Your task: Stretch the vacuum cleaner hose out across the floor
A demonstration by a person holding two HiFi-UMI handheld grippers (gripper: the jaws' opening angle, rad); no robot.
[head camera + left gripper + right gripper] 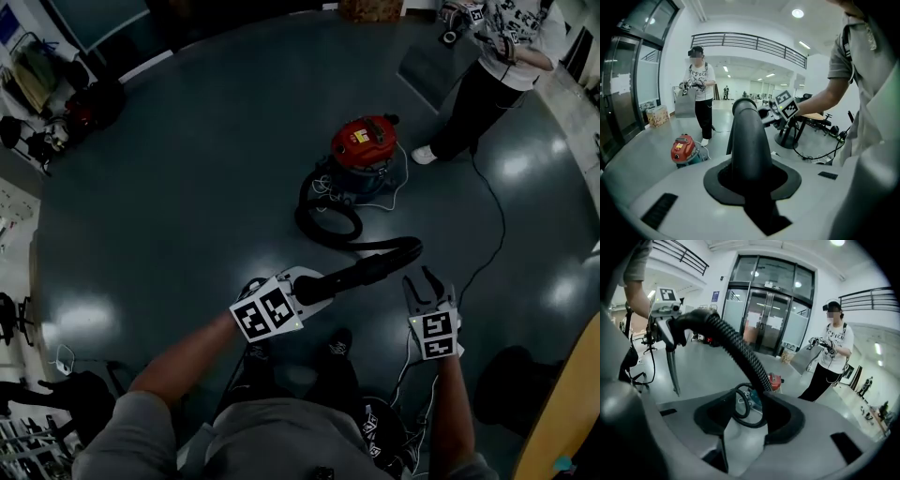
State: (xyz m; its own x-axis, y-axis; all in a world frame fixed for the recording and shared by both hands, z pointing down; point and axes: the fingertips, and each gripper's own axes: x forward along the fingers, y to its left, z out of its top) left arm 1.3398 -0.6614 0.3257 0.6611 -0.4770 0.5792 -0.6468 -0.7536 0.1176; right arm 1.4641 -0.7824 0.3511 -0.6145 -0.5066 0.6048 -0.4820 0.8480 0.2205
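The red vacuum cleaner [364, 141] stands on the dark floor ahead, and its black ribbed hose [326, 223] lies in a loop beside it. The hose climbs to a black curved handle tube [370, 265]. My left gripper [314, 284] is shut on that tube, which rises from between its jaws in the left gripper view [747, 140]. My right gripper [424, 283] hangs just right of the tube's far end, open, with nothing between its fingers. In the right gripper view the ribbed hose [736, 345] slants down just beyond the jaws, apart from them.
A person [497, 75] stands past the vacuum at the back right, holding grippers. A thin power cable [492, 206] runs over the floor from the vacuum toward me. Glass doors [768, 310] lie behind. A black stand base [787, 138] and cables sit to the right.
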